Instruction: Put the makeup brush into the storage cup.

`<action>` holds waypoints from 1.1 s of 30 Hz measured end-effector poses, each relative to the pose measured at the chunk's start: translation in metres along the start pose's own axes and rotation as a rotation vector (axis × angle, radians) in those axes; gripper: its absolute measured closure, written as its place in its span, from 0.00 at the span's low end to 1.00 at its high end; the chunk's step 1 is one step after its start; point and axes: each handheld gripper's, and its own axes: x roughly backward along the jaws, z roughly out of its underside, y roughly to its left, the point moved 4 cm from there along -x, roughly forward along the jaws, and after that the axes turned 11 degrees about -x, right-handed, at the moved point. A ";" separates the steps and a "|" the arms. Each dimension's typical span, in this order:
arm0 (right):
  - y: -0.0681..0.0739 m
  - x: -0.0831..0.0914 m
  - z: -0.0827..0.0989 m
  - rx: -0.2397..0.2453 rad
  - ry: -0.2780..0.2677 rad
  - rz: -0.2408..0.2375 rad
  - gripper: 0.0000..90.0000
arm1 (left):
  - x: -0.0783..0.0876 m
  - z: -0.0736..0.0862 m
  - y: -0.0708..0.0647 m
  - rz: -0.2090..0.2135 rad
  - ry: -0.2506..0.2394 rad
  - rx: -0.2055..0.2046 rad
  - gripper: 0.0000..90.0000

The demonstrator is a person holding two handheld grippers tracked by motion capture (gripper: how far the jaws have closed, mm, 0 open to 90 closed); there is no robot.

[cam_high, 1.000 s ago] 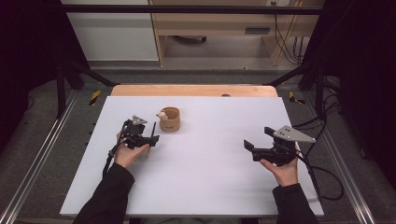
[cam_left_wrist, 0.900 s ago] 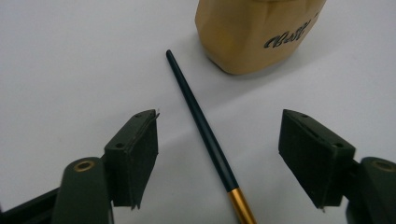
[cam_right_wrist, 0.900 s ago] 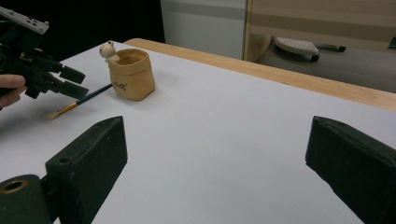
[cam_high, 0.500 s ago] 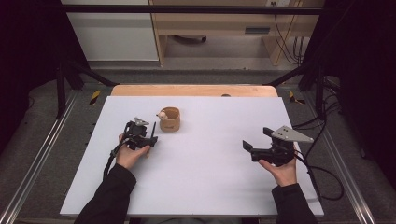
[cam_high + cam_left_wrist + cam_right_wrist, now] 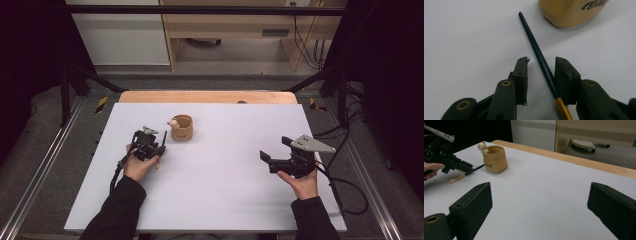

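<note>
Left gripper view, slim dark brush (image 5: 537,51) with gold ferrule between parted fingers (image 5: 521,77), right fingers (image 5: 471,205) wide apart

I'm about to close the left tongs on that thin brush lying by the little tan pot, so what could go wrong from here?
1. The brush lies off-centre between the open left tongs, nearer one jaw, so closing may roll or flick the thin round handle instead of pinching it.
2. Its dark tip ends close to the tan pot; a brush swinging on the lift might nudge the pot.
3. The handle lies flat on the table, so the jaws may scrape the surface.
</note>
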 end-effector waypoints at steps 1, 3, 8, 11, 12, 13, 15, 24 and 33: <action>0.000 0.000 0.000 -0.001 -0.001 -0.001 0.07 | 0.000 0.000 0.000 0.000 0.001 -0.004 0.73; 0.000 0.000 0.000 -0.001 -0.001 -0.001 0.07 | 0.000 0.000 -0.001 0.001 -0.001 -0.005 0.76; 0.000 0.000 0.000 0.002 -0.002 -0.001 0.07 | 0.001 0.001 0.000 0.004 0.002 -0.008 0.83; 0.000 0.000 0.000 0.002 -0.001 -0.001 0.07 | 0.002 0.001 0.000 0.011 0.005 -0.006 0.88; 0.000 0.000 0.000 0.000 -0.001 -0.001 0.07 | 0.002 0.001 0.001 0.013 0.005 -0.007 0.89; 0.000 0.000 0.000 0.000 -0.001 -0.001 0.07 | 0.002 0.002 0.000 0.016 0.006 -0.009 0.90; 0.000 0.000 0.000 0.002 0.000 -0.002 0.07 | 0.003 0.002 0.000 0.021 0.006 -0.011 0.91; 0.000 0.001 0.000 0.003 -0.002 -0.003 0.07 | 0.005 0.002 0.000 0.022 0.029 -0.031 0.92; -0.001 0.002 -0.002 -0.001 -0.007 0.001 0.07 | 0.011 -0.010 0.000 0.039 0.037 -0.039 0.77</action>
